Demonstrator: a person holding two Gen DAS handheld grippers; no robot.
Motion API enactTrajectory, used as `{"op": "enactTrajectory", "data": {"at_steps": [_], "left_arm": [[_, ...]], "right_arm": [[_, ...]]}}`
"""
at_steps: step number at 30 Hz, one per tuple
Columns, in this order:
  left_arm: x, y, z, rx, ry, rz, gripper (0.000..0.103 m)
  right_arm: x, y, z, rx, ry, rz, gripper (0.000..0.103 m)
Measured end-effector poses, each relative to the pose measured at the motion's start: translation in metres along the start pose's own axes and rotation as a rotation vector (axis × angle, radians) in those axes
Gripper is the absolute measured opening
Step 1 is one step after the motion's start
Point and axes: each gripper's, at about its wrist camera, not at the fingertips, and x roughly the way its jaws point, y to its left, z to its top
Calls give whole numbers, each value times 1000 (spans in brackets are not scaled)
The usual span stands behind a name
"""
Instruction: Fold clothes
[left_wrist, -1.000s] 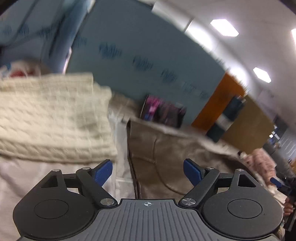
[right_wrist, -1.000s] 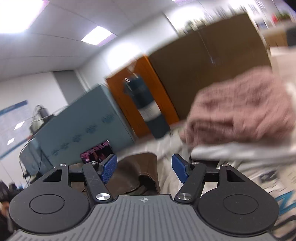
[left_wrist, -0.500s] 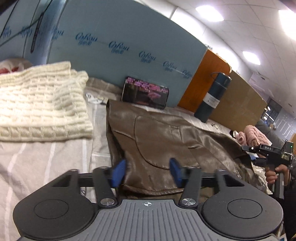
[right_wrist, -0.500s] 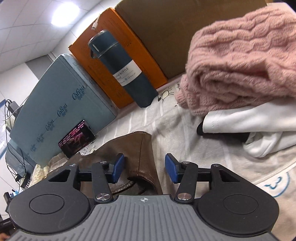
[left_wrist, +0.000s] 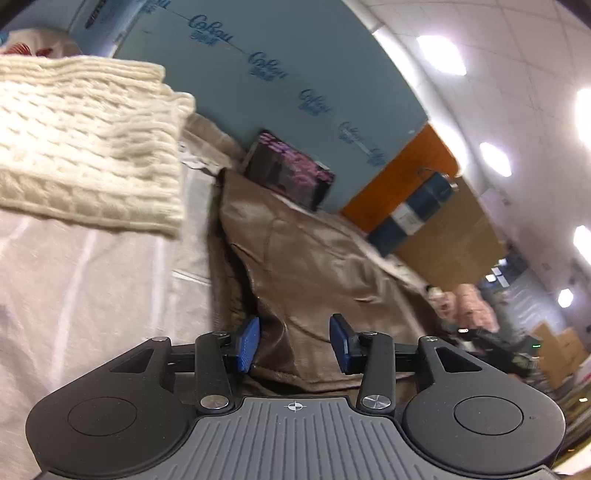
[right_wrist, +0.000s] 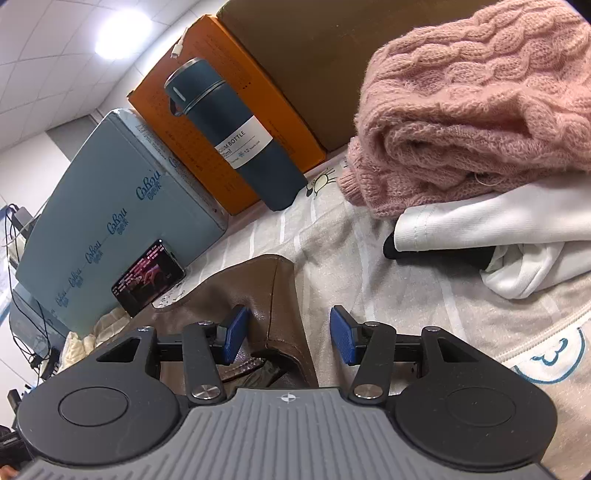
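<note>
The brown leather-look jacket (left_wrist: 314, 266) lay spread out flat on the striped sheet (left_wrist: 92, 280) covering the surface, and pretty much everything else sat around it. Left tongs (left_wrist: 294, 341) were down at the jacket's near hem, half open after just closing in, with the hem fabric sitting between the blue pads (left_wrist: 248, 343); one pad looked like it was brushing the cloth, but a real pinch couldn't be made out. Right tongs (right_wrist: 290, 334) were at the jacket's other corner, also about half open after closing in a bit earlier and then holding steady. The folded corner sat in the gap, the left pad against the leather and the right pad (right_wrist: 342, 338) clear of it over bare sheet.

Left of the jacket, a folded cream cable-knit sweater (left_wrist: 85, 147) rested on the sheet. Just behind the jacket a phone (right_wrist: 147, 277) leaned against a blue-grey foam board (right_wrist: 122, 206), screen lit. Further behind it stood a dark teal bottle (right_wrist: 236, 136) in front of an orange box (right_wrist: 229, 110). Off to the jacket's right, a pink knit sweater (right_wrist: 476, 99) was piled on top of a white garment (right_wrist: 498, 229).
</note>
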Motion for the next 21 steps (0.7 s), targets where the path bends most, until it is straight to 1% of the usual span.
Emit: {"op": "enactTrajectory", "data": {"at_steps": [1, 2, 3, 4, 6, 10, 11, 12, 13, 14, 15, 16, 17, 20, 21], "left_arm": [[0, -1, 0, 5, 2, 18, 41], [0, -1, 0, 8, 0, 12, 45], [0, -2, 0, 12, -1, 7, 56], [1, -3, 0, 18, 1, 4, 59], [6, -7, 0, 31, 14, 1, 61], [18, -8, 4, 4, 39, -52, 61], [22, -9, 4, 6, 41, -59, 58], [24, -12, 3, 29, 35, -39, 55], [25, -18, 1, 72, 27, 4, 24], [26, -24, -1, 122, 21, 56, 3], [26, -28, -3, 154, 14, 86, 3], [23, -31, -4, 169, 5, 88, 3], [20, -34, -5, 180, -8, 86, 3], [-3, -38, -3, 180, -86, 63, 3], [-8, -38, -3, 181, -94, 67, 3]], "right_arm": [[0, 0, 0, -1, -2, -1, 48], [-1, 1, -1, -6, -4, -2, 48], [-1, 2, -1, -12, -5, -1, 48], [-1, 3, -1, -20, -6, -2, 48], [1, 4, -2, -33, -7, -4, 48], [1, 5, -3, -44, -10, -10, 48], [1, 5, -3, -43, -11, -10, 48], [1, 5, -4, -41, -11, -11, 48], [1, 5, -4, -40, -12, -11, 48], [1, 4, -4, -38, -13, -10, 48], [1, 4, -4, -36, -13, -9, 48], [1, 3, -4, -35, -14, -7, 48], [1, 3, -4, -34, -14, -5, 48], [-1, 0, -4, -25, -21, 5, 50], [-2, -1, -3, -20, -21, 9, 50]]}}
